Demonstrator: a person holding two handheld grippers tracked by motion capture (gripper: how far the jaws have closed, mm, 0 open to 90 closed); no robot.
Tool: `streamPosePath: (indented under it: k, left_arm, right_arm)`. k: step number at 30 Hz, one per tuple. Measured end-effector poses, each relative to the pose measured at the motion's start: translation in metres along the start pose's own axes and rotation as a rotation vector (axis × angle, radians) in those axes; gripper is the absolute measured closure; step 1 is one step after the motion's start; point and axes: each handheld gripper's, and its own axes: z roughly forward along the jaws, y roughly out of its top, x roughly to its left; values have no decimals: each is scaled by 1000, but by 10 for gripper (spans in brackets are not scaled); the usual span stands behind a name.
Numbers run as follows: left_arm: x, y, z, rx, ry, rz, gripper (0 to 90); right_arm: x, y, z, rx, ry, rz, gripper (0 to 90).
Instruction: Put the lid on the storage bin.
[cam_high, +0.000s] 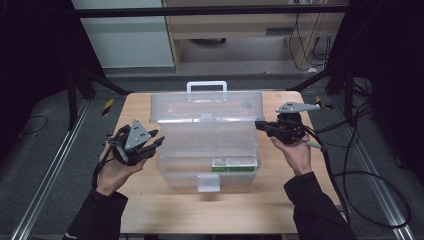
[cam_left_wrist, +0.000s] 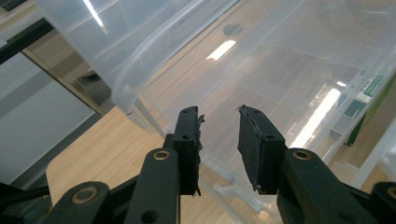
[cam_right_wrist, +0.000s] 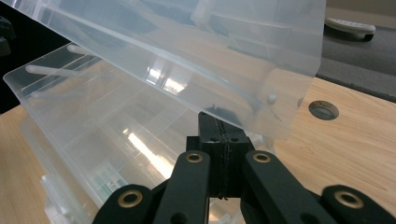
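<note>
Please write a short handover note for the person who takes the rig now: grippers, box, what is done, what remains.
Left gripper: jaws apart, nothing between them, at the left side of the clear box.
Right gripper: shut, tips against the raised lid at its right edge.
Clear box: mid-table, lid raised; green-and-white packet inside, front right.
Done: lid is up.
Left: probably handling the packet or the lid; left gripper has gripped nothing yet.

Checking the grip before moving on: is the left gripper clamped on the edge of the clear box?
No: in the left gripper view the left gripper has a gap between its jaws, short of the clear box.
</note>
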Motion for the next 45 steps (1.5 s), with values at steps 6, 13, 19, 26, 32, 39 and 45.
streamPosePath:
  k: [6,13,19,26,32,39,45]
  left_arm:
    - [4,-12,4,-11,21,-70,720]
    - [8,-23,10,-23,31,-158,770]
    - [6,-31,16,-18,19,-202,801]
    - [4,-39,18,-27,22,-232,835]
    - [3,-43,18,-37,18,-250,852]
    - [1,-46,18,-27,11,-253,862]
    - [-1,-49,20,-13,9,-255,869]
  right_arm:
    - [1,-4,-1,3,8,-1,900]
    - [3,-10,-3,14,18,-10,900]
    - [6,-17,-4,30,23,-18,900]
    - [9,-24,-5,49,29,-22,900]
    - [11,-32,-6,59,33,-29,900]
    - [11,-42,-9,73,33,-25,900]
    - [9,-48,-9,76,32,-16,900]
